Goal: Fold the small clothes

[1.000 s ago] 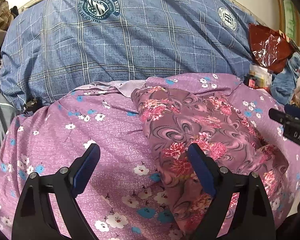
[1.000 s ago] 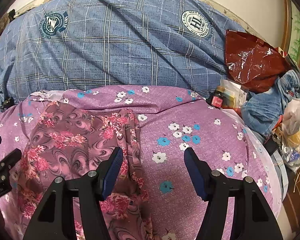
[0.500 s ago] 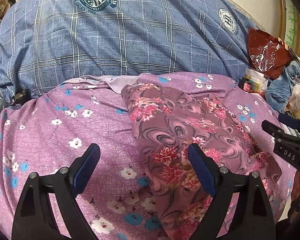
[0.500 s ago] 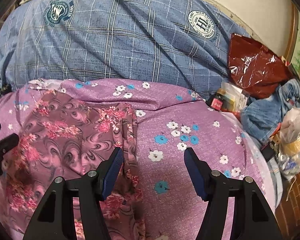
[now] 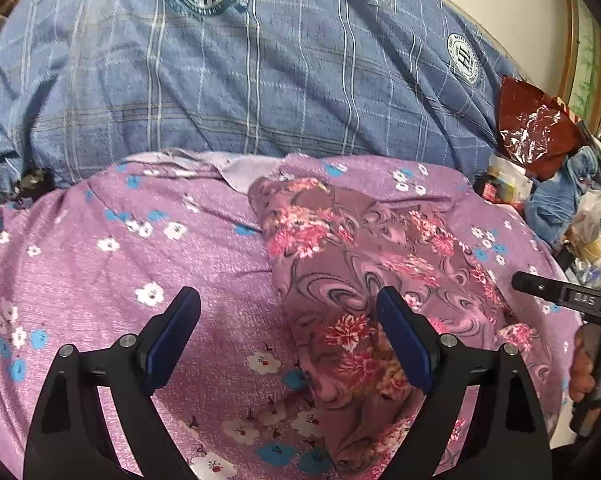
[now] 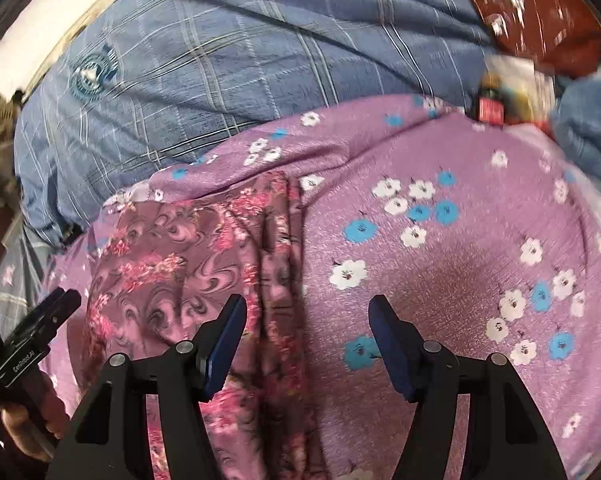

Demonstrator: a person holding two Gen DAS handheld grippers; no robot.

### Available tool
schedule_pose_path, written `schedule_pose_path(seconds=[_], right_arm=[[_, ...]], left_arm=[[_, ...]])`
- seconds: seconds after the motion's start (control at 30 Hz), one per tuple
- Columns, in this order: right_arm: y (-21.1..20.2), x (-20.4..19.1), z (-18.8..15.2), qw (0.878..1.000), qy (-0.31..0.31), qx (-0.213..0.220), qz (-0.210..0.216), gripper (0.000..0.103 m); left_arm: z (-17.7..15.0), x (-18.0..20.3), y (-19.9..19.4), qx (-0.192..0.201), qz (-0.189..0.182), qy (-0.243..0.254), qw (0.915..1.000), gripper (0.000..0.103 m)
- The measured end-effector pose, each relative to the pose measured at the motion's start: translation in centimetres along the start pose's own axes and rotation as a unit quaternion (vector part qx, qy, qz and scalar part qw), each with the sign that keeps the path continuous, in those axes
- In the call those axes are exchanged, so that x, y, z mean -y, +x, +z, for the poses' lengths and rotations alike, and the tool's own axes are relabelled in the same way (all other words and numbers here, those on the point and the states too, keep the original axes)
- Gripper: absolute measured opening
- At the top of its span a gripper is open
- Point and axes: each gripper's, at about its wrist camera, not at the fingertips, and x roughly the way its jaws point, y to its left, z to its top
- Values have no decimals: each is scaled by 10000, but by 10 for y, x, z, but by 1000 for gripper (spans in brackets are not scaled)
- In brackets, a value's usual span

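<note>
Since a second earlier the right gripper (image 6: 306,340) had swung down and rolled, so its blurred view now tilted across the bed; the left gripper (image 5: 288,328) had barely shifted. The small floral garment (image 5: 364,280) lay spread on the purple flowered sheet (image 5: 100,264), below the blue plaid quilt (image 5: 240,88). Both sets of jaws stood released, with nothing between the pads. Only the left view showed the garment's far right edge sharply; only the right view showed the sheet's bare right half.
</note>
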Motion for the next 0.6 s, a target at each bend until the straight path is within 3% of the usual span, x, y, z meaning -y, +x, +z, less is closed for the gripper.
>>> schedule_pose_path(seconds=[0.13, 0.3, 0.6], right_arm=[[6, -9, -2, 9997, -164, -129, 138, 66], [11, -21, -3, 9987, -409, -224, 180, 66], [12, -27, -2, 9989, -345, -195, 240, 66]], left_arm=[[-3, 4, 11, -243, -72, 63, 9997, 90], [-4, 8, 8, -230, -314, 75, 9992, 90], [-2, 17, 1, 35, 170, 488, 9987, 90]])
